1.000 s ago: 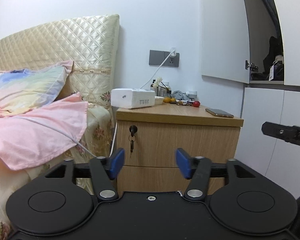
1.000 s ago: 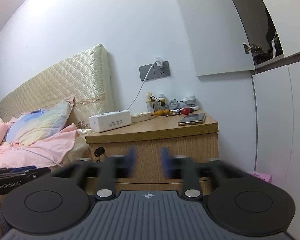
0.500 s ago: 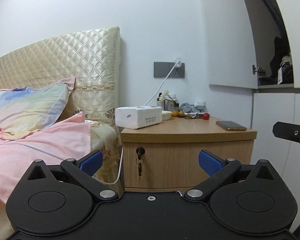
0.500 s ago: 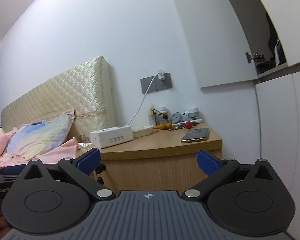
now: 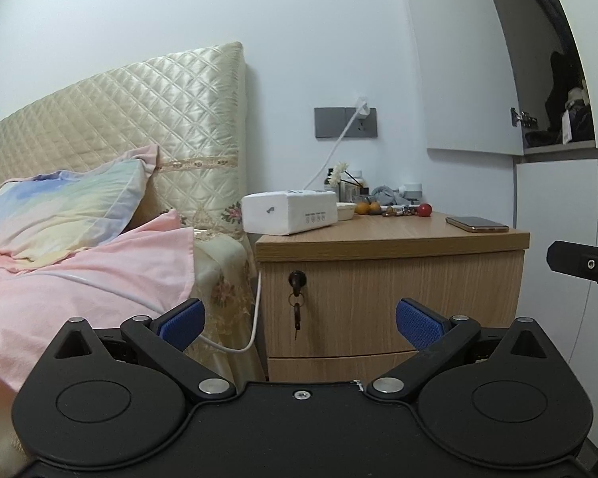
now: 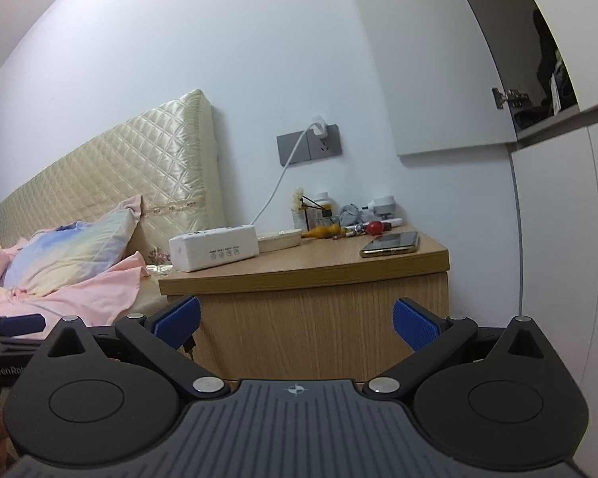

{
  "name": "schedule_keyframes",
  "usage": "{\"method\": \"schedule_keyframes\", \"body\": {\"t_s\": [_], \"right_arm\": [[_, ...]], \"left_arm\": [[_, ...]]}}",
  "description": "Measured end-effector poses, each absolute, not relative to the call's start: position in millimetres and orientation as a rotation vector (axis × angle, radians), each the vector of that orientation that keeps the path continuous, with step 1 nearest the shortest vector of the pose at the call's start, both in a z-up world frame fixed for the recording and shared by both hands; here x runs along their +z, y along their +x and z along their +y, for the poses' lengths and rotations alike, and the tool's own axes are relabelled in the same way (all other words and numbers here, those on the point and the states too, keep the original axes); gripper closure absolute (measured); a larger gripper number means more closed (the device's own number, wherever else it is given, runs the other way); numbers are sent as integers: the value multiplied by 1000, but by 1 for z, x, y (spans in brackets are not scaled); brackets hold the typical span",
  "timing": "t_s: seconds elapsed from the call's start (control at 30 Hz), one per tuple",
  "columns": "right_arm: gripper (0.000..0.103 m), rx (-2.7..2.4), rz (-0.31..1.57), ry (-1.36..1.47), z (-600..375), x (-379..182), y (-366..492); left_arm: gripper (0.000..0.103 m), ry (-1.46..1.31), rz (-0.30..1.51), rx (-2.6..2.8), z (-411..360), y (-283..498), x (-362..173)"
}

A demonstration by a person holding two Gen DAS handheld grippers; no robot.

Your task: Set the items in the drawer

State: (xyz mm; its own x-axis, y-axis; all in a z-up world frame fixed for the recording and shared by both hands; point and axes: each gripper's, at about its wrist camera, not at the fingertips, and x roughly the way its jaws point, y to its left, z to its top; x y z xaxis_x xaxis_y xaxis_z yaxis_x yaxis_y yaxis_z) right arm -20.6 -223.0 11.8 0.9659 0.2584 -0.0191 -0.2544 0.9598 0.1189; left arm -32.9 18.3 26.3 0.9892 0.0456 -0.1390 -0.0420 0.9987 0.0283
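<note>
Drawer front is light wood grain, flush shut in the bedside cabinet, black lock at upper left with a key hanging from it; a second drawer seam runs below. Left tool hangs in front of it, blue pads wide apart, nothing between them, well short of the wood. Right tool likewise spread wide and empty, facing the same cabinet from the right side; its black body edge shows at the right of the left view.

On the desk top: white box at the left corner, shallow cream dish just beside it, phone face up near the right edge, red ball and small orange pieces near the back wall, bottles and a grey cloth behind. White cable runs from the wall socket down to the desk. Bed with pink sheet and pastel pillow touches the cabinet's left side.
</note>
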Motion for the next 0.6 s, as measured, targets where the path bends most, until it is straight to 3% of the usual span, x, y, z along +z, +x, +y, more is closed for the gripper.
{"method": "schedule_keyframes", "body": {"t_s": [0.6], "right_arm": [[0, 262, 25, 113, -220, 8, -25]], "left_arm": [[1, 21, 137, 63, 20, -38, 24]]}}
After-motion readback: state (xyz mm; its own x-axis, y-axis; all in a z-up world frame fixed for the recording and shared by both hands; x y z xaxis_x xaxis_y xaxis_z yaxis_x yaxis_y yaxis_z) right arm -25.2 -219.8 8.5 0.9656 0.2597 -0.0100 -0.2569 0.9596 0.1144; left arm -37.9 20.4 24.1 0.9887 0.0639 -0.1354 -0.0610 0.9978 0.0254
